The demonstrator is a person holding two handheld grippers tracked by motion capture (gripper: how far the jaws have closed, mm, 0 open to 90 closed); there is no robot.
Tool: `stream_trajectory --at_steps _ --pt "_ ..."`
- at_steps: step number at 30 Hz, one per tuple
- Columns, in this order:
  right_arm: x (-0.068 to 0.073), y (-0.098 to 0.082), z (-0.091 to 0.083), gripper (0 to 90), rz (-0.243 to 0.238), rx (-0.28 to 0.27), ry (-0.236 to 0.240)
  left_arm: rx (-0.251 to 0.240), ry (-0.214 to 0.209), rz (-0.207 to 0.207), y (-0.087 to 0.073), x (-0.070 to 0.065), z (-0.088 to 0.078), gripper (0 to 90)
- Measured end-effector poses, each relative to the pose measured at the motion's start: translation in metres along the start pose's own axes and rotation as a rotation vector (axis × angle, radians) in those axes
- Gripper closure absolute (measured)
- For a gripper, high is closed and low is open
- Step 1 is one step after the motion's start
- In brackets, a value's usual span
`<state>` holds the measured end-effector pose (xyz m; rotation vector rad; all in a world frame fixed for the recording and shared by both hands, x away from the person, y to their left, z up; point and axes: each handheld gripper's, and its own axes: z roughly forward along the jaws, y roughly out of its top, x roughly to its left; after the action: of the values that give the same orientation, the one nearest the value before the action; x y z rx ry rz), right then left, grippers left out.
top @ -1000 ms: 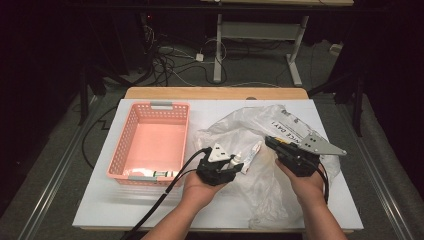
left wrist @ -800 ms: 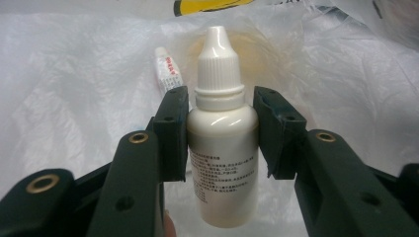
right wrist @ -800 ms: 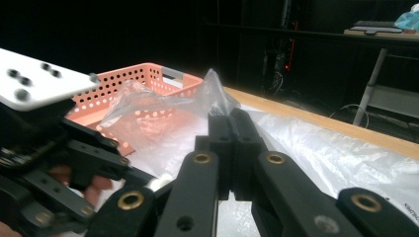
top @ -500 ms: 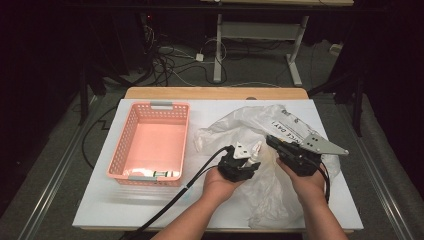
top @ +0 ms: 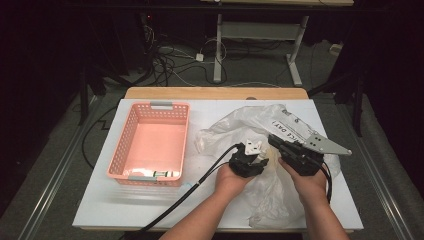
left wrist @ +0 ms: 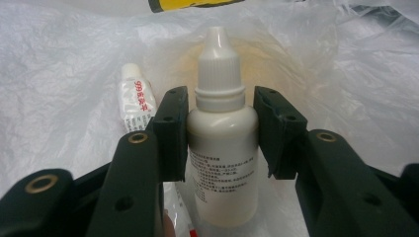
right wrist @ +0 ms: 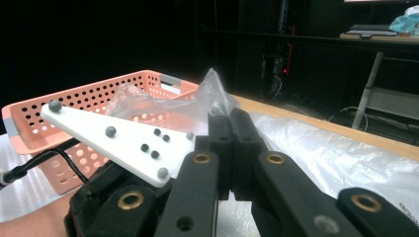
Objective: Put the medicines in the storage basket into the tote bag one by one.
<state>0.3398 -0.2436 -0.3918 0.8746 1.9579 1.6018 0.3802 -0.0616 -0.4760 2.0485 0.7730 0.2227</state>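
A white dropper bottle with a ribbed cap stands upright between the jaws of my left gripper, both pads pressing its sides. It is inside the mouth of a crumpled clear plastic bag at the table's right middle. In the high view my left gripper sits at the bag's opening, close beside my right gripper. My right gripper is shut on a fold of the bag's film and holds it lifted. A small white tube with red print lies in the bag behind the bottle.
A pink perforated basket stands on the white table's left half, with a small item at its near end. A yellow and black object lies in the bag. Black cables trail off the table's front edge.
My left gripper has moved to the right, down into the bag's opening beside the right gripper. The right gripper has stayed put with the film pinched.
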Motion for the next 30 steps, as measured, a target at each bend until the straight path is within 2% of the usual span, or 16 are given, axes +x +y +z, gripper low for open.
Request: stream_trajectory --at_steps 7,10,13,21,26,30 --pt "0.001 0.000 0.000 90.0 -0.003 -0.003 0.000 0.011 0.023 0.000 0.004 0.002 0.009 55.4" --pt "0.000 0.000 0.000 90.0 -0.001 -0.001 0.001 0.009 0.029 -0.013 0.005 0.003 0.007 48.4" --pt "0.000 -0.001 0.000 90.0 -0.002 0.002 0.001 0.032 0.026 -0.001 0.004 0.002 0.005 44.7" --pt "0.001 -0.001 0.002 90.0 -0.006 0.008 0.003 0.039 -0.021 -0.006 -0.010 0.000 -0.014 40.3" --pt "0.002 -0.002 0.002 90.0 -0.004 0.014 0.000 0.011 -0.082 -0.037 -0.019 0.000 -0.031 36.7" --pt "0.002 -0.002 0.003 90.0 -0.010 0.018 0.001 -0.005 -0.097 -0.038 -0.025 -0.002 -0.044 31.5"
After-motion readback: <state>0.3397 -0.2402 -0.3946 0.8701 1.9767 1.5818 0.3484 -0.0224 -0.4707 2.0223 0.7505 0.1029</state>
